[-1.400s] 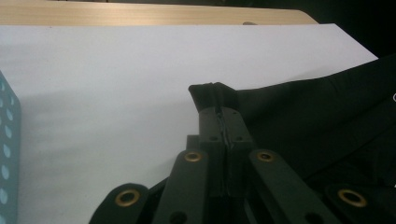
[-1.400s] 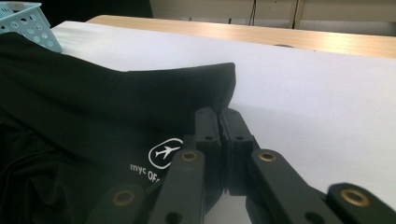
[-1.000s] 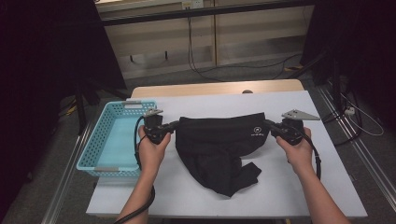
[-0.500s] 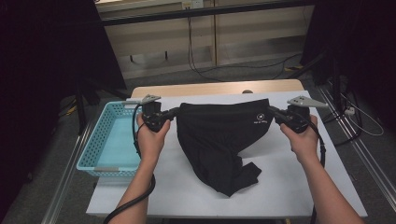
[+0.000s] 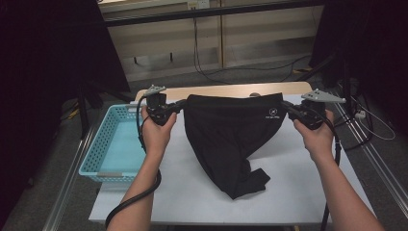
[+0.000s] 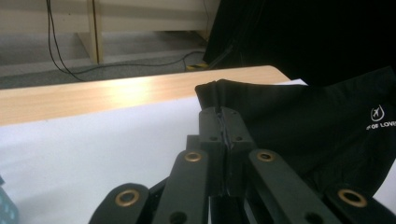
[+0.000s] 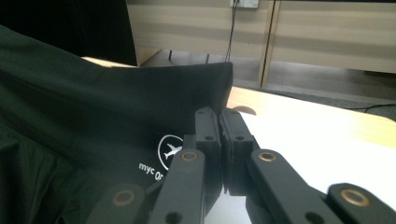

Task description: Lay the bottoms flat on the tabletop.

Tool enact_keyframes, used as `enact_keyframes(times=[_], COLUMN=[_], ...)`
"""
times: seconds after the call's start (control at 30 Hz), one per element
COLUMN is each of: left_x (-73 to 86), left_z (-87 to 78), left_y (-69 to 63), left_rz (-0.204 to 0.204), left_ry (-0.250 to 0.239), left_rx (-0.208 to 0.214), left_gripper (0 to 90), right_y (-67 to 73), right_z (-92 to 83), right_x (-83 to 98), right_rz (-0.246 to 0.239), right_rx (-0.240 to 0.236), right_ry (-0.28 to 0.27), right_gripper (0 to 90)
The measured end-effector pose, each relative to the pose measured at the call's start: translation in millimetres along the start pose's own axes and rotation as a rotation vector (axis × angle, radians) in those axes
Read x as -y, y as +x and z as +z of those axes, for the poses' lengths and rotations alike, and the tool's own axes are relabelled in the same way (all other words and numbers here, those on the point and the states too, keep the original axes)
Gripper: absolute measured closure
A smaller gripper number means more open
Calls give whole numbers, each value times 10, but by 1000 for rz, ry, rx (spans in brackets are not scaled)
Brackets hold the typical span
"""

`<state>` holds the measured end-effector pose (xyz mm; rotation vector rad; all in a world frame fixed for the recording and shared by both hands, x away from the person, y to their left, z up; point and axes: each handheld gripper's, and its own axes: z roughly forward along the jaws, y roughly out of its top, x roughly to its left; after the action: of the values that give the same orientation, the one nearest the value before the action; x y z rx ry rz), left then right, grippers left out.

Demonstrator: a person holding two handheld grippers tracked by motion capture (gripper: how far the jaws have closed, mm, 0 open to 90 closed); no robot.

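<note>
You hold the black garment [image 5: 231,139] stretched over the counter [image 5: 298,183] centre: left gripper [image 5: 179,106] clenched on its 9 o'clock corner, right gripper [image 5: 287,108] on the 3 o'clock corner, so it hangs open and flat.

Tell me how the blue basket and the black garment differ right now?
The blue plastic basket rests at the table's left edge, untouched; the black garment is held up by its top corners between the left hand-held gripper and the right hand-held gripper, its lower end bunched on the white table. The basket is rigid openwork lattice; the garment is soft cloth with a small white logo.
</note>
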<state>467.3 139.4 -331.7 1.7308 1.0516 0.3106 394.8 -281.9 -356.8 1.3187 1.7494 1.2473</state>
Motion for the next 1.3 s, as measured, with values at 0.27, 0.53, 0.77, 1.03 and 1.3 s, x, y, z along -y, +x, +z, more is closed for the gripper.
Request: enact_keyframes(times=[0.27, 0.53, 0.77, 1.03, 1.3], left_x=[155, 173, -233, -613, 17], left_z=[89, 248, 455, 789, 870], left_y=[22, 91, 236, 360, 266], left_rz=[-16, -23, -8, -28, 15], left_ry=[33, 63, 33, 3, 142], left_rx=[16, 5, -22, -102, -69], left_gripper=[887, 887, 890, 464, 267], right_y=[-10, -5, -57, -193, -8], right_z=[57, 165, 412, 963, 866], right_x=[186, 250, -6, -687, -41], right_rz=[8, -14, -37, 51, -41], right_rx=[10, 21, 64, 216, 122], right_ry=[36, 64, 98, 36, 172], right_gripper=[871, 871, 873, 546, 352])
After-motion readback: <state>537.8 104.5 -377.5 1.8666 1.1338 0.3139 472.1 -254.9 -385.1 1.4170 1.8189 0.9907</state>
